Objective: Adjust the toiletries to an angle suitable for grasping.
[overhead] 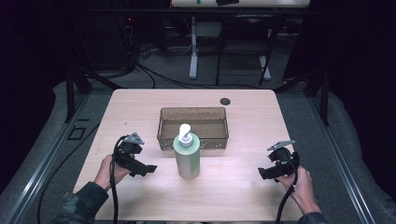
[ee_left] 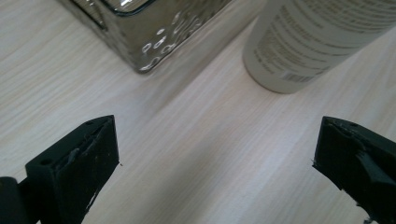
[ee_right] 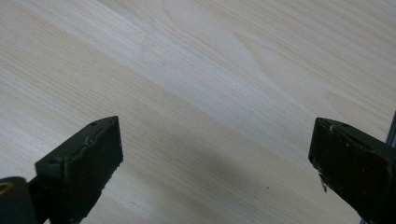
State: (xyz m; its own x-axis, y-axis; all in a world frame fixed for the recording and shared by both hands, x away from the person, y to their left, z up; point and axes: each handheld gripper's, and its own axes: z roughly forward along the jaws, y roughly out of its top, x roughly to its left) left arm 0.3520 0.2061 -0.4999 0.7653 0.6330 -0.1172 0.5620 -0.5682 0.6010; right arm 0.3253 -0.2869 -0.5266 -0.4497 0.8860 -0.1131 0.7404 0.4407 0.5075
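While both hands sit low near the front edge of the table (overhead: 140,100), nothing is gripped. Left tongs (overhead: 148,169) hover over the front-left part of the table, jaws spread wide with only bare wood between them (clear in the left gripper view (ee_left: 215,158)), aimed toward the pump bottle (overhead: 187,156). Right tongs (overhead: 262,173) hover over the front-right part, also spread wide and empty; the right gripper view (ee_right: 215,158) shows plain table grain (ee_right: 196,79) between the jaws.

Pump bottle: pale green body, white pump head, standing upright about mid-table, slightly toward the front edge. It stands just in front of the clear bin (overhead: 194,128), whether touching its front wall or just apart I cannot tell from the high view. In the left gripper view the bottle base (ee_left: 303,42) with printed label sits on the wood ahead and to one side of the jaws, apart from them, and a corner of the bin (ee_left: 149,32) shows beside it, a strip of table between the two at that level.

Clear bin: rectangular, textured see-through walls, centered on the table, behind the bottle, toward the back edge. Small dark round hole (overhead: 225,101) in the table near the back edge, right of center. Left tongs are nearer the bottle than the right tongs, which are well apart from it.
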